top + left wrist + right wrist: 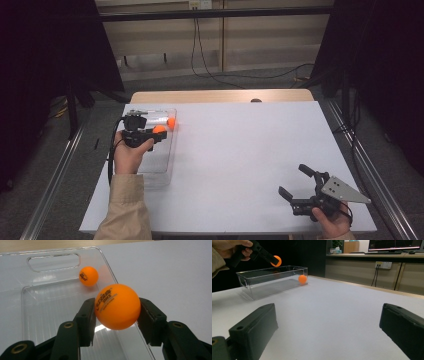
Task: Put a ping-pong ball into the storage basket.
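My left gripper (117, 308) is shut on an orange ping-pong ball (117, 306), its black pads pressing both sides. It hovers above a clear plastic box (170, 150) at the table's left, as the high view shows with the gripper (160, 131) and its ball (159, 129). A second orange ball (88, 276) lies inside the box at its far end, seen also from above (171, 121) and in the right gripper view (302, 279). My right gripper (295, 181) rests low near the front right corner, jaws wide apart with nothing between them.
The white tabletop (240, 150) stretches between the box and my right hand. A wooden strip (220, 96) borders its far edge. Dark curtains and floor cables lie beyond the table.
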`<act>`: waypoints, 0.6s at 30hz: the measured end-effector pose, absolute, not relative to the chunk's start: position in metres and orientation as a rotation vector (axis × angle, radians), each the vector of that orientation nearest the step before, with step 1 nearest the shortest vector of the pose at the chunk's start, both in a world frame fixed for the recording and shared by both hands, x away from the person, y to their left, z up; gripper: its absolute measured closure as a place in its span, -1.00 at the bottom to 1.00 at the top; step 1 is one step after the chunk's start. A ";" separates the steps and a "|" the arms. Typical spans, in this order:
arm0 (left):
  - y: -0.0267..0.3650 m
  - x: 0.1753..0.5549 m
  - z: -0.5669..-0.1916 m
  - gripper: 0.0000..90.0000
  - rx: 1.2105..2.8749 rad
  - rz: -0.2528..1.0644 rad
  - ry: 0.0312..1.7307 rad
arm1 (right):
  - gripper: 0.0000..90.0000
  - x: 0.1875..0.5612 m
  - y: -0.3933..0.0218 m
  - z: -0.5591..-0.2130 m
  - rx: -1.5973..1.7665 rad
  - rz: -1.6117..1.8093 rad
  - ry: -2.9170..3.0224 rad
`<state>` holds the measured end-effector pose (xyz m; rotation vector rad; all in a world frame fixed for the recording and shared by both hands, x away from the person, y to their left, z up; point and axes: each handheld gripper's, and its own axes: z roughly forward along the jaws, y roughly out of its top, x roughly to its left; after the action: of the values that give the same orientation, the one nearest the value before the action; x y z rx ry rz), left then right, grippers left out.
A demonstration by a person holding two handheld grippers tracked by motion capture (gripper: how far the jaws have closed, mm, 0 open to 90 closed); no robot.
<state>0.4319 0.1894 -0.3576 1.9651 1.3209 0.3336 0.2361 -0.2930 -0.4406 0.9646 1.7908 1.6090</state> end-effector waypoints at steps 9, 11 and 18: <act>0.194 0.433 -0.360 0.13 1.961 0.347 1.341 | -0.98 0.236 -0.293 -0.441 0.963 1.609 1.791; 0.195 0.433 -0.360 0.13 1.959 0.352 1.343 | -0.98 0.236 -0.293 -0.441 0.963 1.609 1.792; 0.196 0.433 -0.362 0.13 1.961 0.361 1.353 | -0.98 0.236 -0.293 -0.441 0.960 1.606 1.794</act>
<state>0.4330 0.1959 -0.3623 1.9608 1.3527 0.3609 0.2361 -0.2929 -0.4407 0.9597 1.7944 1.6056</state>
